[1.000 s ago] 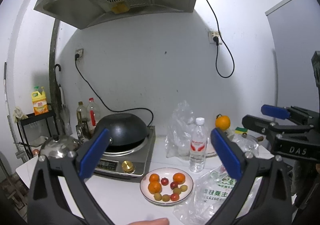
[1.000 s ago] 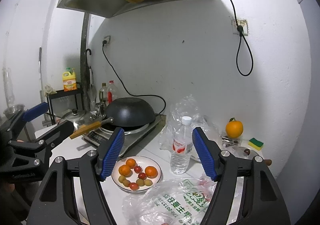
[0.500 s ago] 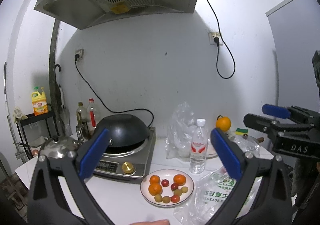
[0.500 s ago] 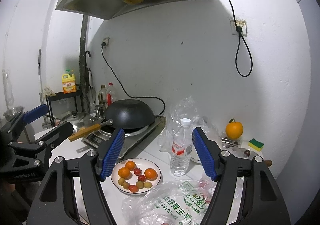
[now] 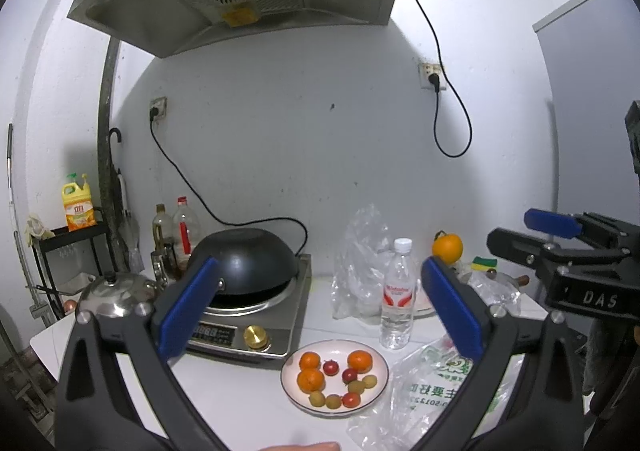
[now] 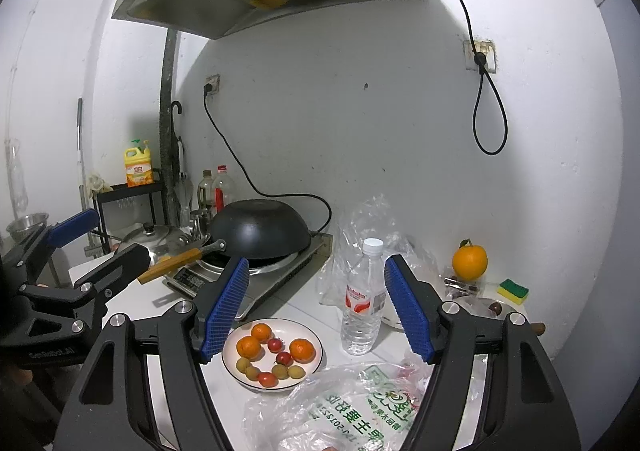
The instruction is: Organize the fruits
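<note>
A white plate [image 5: 370, 403] [image 6: 314, 339] on the white counter holds three small oranges [image 5: 310, 379] [image 6: 249, 347], red cherry tomatoes [image 5: 330, 367] [image 6: 283, 358] and several small yellow-green fruits [image 5: 369, 381] [image 6: 296, 371]. A larger orange [image 5: 447, 247] [image 6: 469, 261] sits at the back right by the wall. My left gripper [image 5: 320, 307] is open and empty, held above and before the plate. My right gripper [image 6: 316, 311] is open and empty, also above the plate; it shows at the right in the left wrist view [image 5: 560, 247].
A printed plastic bag [image 5: 432, 391] [image 6: 352, 411] lies right of the plate. A water bottle [image 5: 397, 295] [image 6: 362, 299] and a clear bag [image 5: 360, 267] stand behind it. An induction cooker with a black wok [image 5: 244, 263] [image 6: 260, 231], a steel lid [image 5: 116, 291], oil bottles and a sponge [image 6: 513, 289] surround them.
Both grippers have risen and tilted slightly, so the plate and counter sit a little lower in each view. Both stay open and empty.
</note>
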The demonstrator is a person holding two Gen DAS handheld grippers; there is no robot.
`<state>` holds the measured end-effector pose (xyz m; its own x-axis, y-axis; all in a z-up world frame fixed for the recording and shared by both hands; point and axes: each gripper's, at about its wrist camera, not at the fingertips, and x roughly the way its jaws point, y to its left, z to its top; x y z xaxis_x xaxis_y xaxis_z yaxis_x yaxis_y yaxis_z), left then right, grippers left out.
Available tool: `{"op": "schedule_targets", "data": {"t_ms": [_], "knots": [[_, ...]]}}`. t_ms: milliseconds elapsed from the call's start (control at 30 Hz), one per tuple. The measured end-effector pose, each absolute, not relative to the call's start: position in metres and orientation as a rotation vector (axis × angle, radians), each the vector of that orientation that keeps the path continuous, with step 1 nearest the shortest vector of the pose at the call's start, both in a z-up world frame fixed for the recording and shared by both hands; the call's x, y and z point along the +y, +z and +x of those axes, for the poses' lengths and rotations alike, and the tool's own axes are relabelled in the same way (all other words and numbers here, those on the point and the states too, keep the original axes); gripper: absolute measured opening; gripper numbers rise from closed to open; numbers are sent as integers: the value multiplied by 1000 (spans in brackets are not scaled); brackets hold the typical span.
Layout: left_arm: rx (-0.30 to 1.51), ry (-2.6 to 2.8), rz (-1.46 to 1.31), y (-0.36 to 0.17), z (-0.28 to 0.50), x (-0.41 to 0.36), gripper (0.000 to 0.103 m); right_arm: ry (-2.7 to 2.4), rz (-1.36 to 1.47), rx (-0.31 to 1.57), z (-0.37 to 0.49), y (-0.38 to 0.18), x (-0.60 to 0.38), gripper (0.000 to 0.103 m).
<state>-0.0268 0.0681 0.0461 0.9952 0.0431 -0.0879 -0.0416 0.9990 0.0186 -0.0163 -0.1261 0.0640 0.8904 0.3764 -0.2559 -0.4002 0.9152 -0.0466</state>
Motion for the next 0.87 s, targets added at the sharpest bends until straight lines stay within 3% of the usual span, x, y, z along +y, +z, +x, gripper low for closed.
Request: {"op": "schedule_targets", "data": {"t_ms": [867], "knots": [[82, 18, 28, 45, -10, 74, 102, 379, -86, 266, 0, 61, -119, 74]]}}
